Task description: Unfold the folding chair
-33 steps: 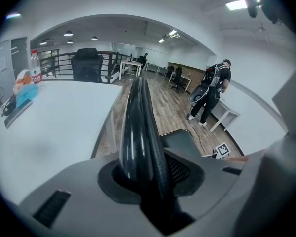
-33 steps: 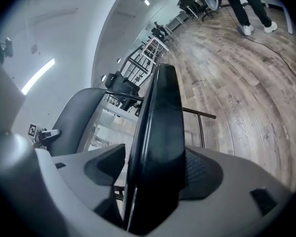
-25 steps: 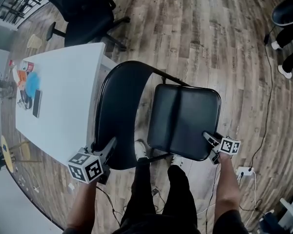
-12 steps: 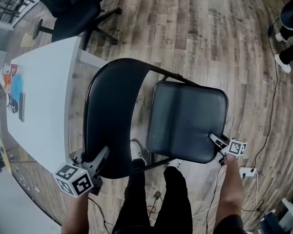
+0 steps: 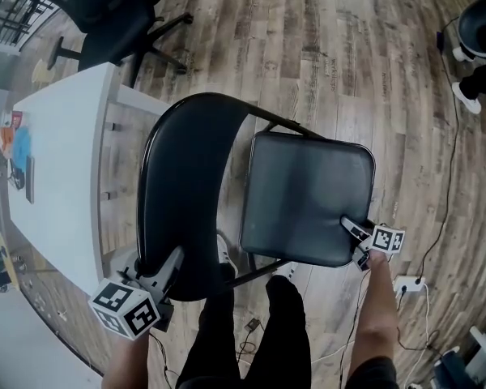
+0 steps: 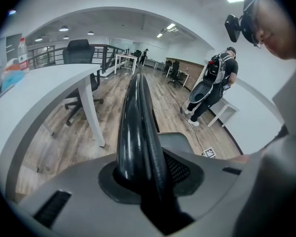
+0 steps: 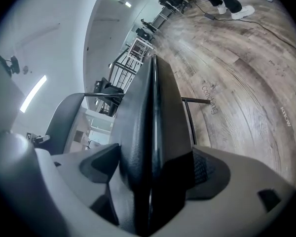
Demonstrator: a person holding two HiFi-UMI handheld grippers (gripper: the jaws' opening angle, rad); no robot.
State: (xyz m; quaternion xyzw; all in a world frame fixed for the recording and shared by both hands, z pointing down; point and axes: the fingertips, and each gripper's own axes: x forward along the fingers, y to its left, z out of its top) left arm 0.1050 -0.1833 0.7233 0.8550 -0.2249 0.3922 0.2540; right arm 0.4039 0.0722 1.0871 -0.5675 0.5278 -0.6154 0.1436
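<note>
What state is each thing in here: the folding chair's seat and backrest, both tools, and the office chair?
Seat, swung down, roughly level.
Backrest, standing, spread well apart from the seat.
Left tool, shut on the backrest's edge.
Right tool, jaws have just been opening, the seat's near corner between them, grip apparently loosened.
Office chair, upright, nobody in it.

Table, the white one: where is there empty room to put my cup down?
The white table is bare over most of its top, all along the side by the folding chair. Only the edge away from the chair is crowded: a few small things and a dark flat item.
</note>
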